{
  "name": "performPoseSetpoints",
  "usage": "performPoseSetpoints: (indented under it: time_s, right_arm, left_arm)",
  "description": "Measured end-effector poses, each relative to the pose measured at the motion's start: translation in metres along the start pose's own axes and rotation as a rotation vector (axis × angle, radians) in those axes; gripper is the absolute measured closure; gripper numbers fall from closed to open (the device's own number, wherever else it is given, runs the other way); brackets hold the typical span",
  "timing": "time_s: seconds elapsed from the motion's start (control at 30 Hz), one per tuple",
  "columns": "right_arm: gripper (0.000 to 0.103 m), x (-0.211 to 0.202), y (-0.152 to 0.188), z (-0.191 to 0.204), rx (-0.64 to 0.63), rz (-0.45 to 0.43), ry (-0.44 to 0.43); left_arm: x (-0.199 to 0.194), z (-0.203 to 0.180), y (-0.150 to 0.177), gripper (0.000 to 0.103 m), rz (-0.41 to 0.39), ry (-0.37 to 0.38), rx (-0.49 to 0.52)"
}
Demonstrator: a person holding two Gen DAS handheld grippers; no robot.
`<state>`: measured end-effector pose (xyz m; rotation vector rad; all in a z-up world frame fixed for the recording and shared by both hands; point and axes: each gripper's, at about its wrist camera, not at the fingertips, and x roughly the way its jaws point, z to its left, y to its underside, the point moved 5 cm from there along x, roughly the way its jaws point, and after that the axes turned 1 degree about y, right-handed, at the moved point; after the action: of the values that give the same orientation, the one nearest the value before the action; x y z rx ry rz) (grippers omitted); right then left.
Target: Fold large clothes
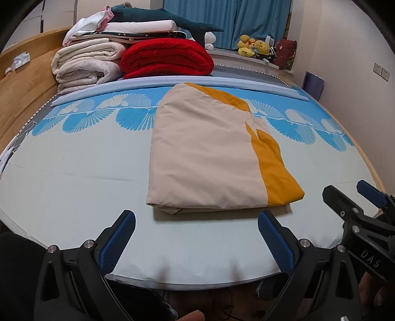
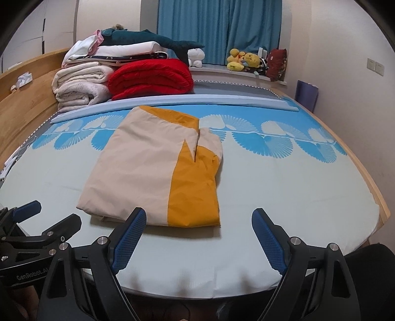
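A beige and mustard-yellow garment (image 1: 209, 153) lies folded into a flat rectangle on the pale bed sheet (image 1: 74, 172); it also shows in the right wrist view (image 2: 153, 172). My left gripper (image 1: 196, 219) is open and empty, its blue pads just short of the garment's near edge. My right gripper (image 2: 198, 217) is open and empty, with its left pad close to the garment's near edge. The right gripper also shows at the right edge of the left wrist view (image 1: 350, 197), and the left gripper shows at the left of the right wrist view (image 2: 51, 214).
Folded cream blankets (image 1: 86, 64), a red quilt (image 1: 167, 58) and a dark plush shark (image 1: 160, 19) are piled at the bed's far left. Plush toys (image 1: 254, 45) sit on the windowsill. A wooden headboard (image 1: 22, 98) runs along the left.
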<state>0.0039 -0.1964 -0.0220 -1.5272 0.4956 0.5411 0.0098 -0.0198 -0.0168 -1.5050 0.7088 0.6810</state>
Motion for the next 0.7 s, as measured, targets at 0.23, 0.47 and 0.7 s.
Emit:
performPoseSetpoints:
  time_s: [0.23,0.47,0.7]
  right_arm:
    - [0.016,0.0006,0.0011,0.0100,-0.029,-0.004,-0.014]
    - [0.016,0.0013,0.0016,0.0116,-0.032,-0.004,-0.012]
    - [0.016,0.0020,0.0017,0.0110,-0.032,-0.003,-0.015]
  left_arm:
    - [0.0011,-0.0004,-0.0015,0.004,0.000,0.004,-0.005]
    - [0.0008,-0.0009,-0.0010,0.004,0.000,0.002,-0.005]
    - [0.0010,-0.0018,-0.0012,0.004,-0.002,0.001,-0.005]
